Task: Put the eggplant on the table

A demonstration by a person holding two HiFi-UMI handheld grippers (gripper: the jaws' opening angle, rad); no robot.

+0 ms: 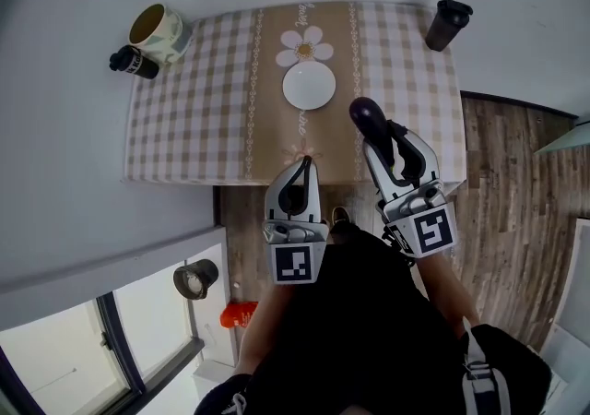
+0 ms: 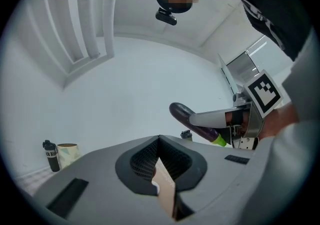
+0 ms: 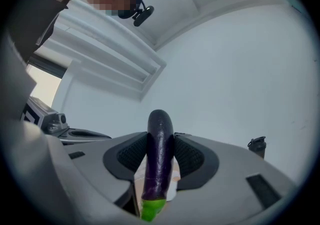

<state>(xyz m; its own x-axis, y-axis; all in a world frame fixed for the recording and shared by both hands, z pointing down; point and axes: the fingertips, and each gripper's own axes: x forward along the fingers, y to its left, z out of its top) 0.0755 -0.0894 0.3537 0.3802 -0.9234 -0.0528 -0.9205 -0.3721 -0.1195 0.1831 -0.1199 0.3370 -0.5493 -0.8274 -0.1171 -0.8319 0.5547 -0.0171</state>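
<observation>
A dark purple eggplant (image 1: 367, 115) with a green stem end (image 3: 150, 209) is held lengthwise between the jaws of my right gripper (image 1: 373, 129), which is shut on it. The eggplant's rounded tip sticks out past the fingertips, above the near right part of the checkered table (image 1: 203, 118). In the right gripper view the eggplant (image 3: 159, 154) fills the gap between the black pads. My left gripper (image 1: 306, 162) hovers at the table's near edge, left of the right one, shut with nothing in it. From the left gripper view the eggplant (image 2: 192, 121) shows off to the right.
A white plate (image 1: 309, 86) sits mid-table by a daisy print. At the far left corner stand a mug (image 1: 159, 30) and a small black bottle (image 1: 134, 63); a black shaker bottle (image 1: 447, 24) is at the far right corner. Wooden floor (image 1: 516, 173) lies right of the table.
</observation>
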